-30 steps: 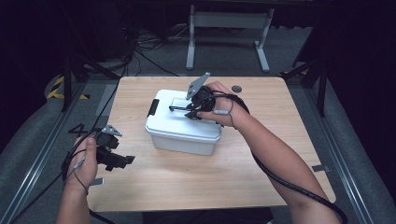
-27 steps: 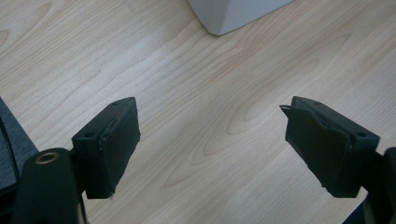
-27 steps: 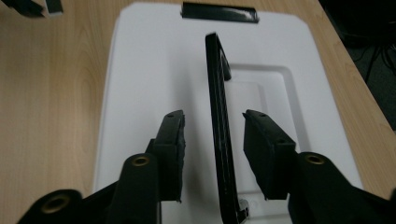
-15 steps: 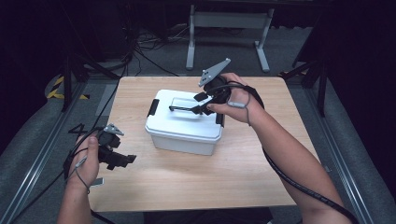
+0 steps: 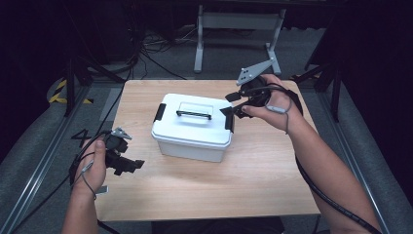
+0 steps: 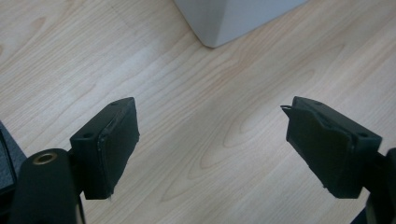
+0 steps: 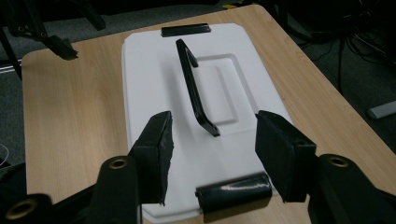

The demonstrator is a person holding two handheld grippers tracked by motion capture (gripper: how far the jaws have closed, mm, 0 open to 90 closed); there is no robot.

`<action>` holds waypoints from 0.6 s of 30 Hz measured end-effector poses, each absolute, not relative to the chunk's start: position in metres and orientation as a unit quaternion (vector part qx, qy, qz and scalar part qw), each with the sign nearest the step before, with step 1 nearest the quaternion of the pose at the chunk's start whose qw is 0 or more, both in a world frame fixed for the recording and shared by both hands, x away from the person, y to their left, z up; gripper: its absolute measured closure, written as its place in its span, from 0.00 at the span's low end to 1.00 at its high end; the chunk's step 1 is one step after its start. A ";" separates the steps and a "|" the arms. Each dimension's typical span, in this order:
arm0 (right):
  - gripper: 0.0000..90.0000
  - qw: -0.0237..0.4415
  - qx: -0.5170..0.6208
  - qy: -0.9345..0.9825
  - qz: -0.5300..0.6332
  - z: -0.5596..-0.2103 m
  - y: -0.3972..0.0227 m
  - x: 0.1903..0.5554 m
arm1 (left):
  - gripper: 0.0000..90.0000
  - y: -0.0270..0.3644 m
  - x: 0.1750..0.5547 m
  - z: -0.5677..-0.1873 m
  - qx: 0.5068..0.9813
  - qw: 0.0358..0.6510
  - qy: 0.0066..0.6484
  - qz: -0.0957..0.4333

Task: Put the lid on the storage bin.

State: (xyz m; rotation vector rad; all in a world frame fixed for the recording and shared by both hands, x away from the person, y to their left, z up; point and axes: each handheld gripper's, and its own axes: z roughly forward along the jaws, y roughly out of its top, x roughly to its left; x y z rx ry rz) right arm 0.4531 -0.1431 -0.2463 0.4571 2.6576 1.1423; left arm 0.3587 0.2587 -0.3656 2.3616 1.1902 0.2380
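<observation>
White plastic lidded box w/ black handle (image 5: 194, 126) sits mid wooden table (image 5: 272, 185). Right gripper (image 7: 212, 156) hovers at its right-end black latch (image 7: 233, 189), jaws wide, empty. Left gripper (image 6: 212, 144) open, empty, over bare table. Likely next: flip the latch up.

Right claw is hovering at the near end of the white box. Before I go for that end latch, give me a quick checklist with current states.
1. Right claw open: ok, jaws spread wide with nothing between them.
2. Right claw lined up with the black latch: ok, the latch sits between and just below the jaws in the right gripper view.
3. Handle out of the way: ok, lying down on the lid.
4. Far latch state: cannot tell whether it is fastened.
5. Left claw clear of the white box: ok, open over bare table.
</observation>
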 end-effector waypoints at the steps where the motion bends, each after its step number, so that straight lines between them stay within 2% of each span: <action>1: 0.51 0.106 0.155 0.902 0.388 -0.246 -0.143 0.453 | 0.19 0.259 0.359 -0.366 0.863 0.241 0.435 0.087; 4: 0.51 0.112 0.173 0.899 0.387 -0.247 -0.161 0.452 | 0.19 0.259 0.362 -0.365 0.853 0.245 0.451 0.095; 18: 0.46 0.145 0.222 0.884 0.384 -0.247 -0.217 0.445 | 0.21 0.262 0.364 -0.366 0.856 0.242 0.447 0.095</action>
